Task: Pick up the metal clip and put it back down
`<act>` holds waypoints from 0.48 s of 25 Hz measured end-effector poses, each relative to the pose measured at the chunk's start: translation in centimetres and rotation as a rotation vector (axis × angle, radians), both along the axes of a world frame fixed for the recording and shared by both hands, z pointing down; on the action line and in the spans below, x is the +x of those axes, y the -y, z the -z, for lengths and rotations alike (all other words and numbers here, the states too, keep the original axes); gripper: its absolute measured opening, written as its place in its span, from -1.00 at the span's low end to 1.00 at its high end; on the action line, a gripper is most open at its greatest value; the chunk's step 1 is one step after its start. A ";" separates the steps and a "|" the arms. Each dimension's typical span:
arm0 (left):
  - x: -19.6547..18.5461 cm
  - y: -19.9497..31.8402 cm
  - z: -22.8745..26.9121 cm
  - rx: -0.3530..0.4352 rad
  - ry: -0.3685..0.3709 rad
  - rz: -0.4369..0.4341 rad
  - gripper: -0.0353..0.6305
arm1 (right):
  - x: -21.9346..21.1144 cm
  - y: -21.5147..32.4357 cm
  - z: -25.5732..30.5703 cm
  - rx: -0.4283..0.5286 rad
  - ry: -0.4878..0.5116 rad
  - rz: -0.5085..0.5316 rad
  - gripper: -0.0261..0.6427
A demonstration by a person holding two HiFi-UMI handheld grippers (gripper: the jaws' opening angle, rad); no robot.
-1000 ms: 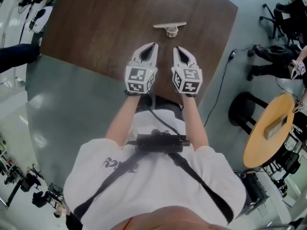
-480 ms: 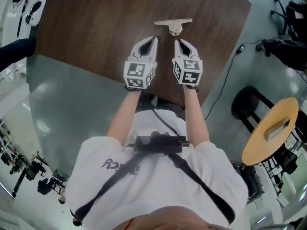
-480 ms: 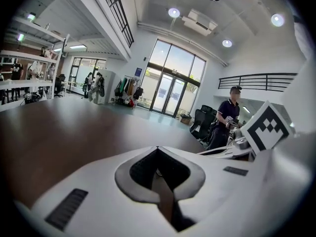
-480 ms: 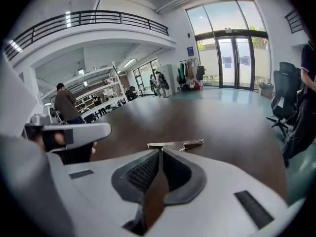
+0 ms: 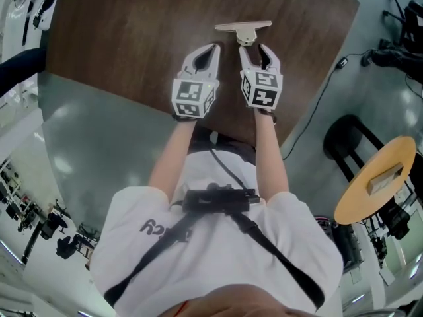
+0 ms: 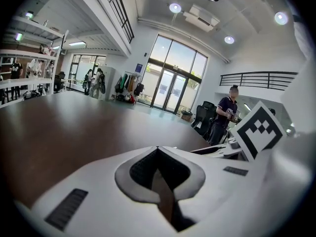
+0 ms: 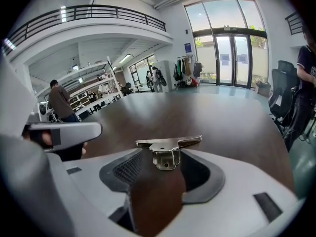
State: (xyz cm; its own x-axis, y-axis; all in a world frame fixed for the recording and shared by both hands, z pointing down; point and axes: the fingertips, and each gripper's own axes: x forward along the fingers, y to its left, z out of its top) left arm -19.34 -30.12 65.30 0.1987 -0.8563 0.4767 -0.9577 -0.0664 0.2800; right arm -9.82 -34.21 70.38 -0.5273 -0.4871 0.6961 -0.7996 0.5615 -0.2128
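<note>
**Lining up the right gripper (image 5: 254, 49) on the metal clip (image 5: 243, 30)**

Head view. The clip lies flat on the brown tabletop (image 5: 132, 38), toward the far side of what shows and well in from the right edge. Its long bar runs side to side across the person's front. The short tab points back toward the person. The right gripper sits just short of that tab, jaws spread in a V with nothing held. They have just been opening, and the tab is not yet between them. The left gripper (image 5: 213, 47) is alongside, off to the clip's left, jaws together and empty. I judge the right hand the nearer one. Both marker cubes hang near the tabletop's near edge, not far from its near right corner.

Left gripper view. The jaws meet at the tips with nothing between them. Bare wood runs ahead to the far edge. No clip is in sight here.

Right gripper view. The clip (image 7: 168, 151) is dead ahead at the mouth of the spread jaws, about centred in the gap. The bar lies crosswise and the tab faces the camera. The pads are not pressing on it. The left gripper (image 7: 64, 132) shows at the side, clear of the clip.

Judgement. The next move calls for a short push straight ahead until the tab is between the pads, then a squeeze across the tab. Bare wood lies on every side of the clip, so nothing hinders the approach. The risk is that the thin clip skids on the smooth wood if a fingertip nudges the bar first.
</note>
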 end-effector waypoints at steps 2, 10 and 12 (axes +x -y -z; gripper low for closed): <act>-0.1 0.0 -0.5 -0.007 0.004 0.004 -0.88 | 0.0 0.2 -0.9 -0.018 -0.004 0.000 -0.10; -1.6 0.0 -1.5 -0.025 0.017 0.045 -0.88 | -0.7 2.3 -3.4 -0.021 -0.037 -0.011 -0.01; -1.9 0.0 -1.7 -0.027 0.017 0.047 -0.88 | -1.3 2.7 -3.8 -0.018 -0.052 -0.015 0.00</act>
State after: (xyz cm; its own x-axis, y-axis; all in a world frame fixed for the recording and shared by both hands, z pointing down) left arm -21.20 -30.14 66.97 0.1501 -0.8511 0.5030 -0.9642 -0.0134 0.2650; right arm -11.17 -36.93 74.18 -0.4833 -0.4817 0.7311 -0.8181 0.5457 -0.1813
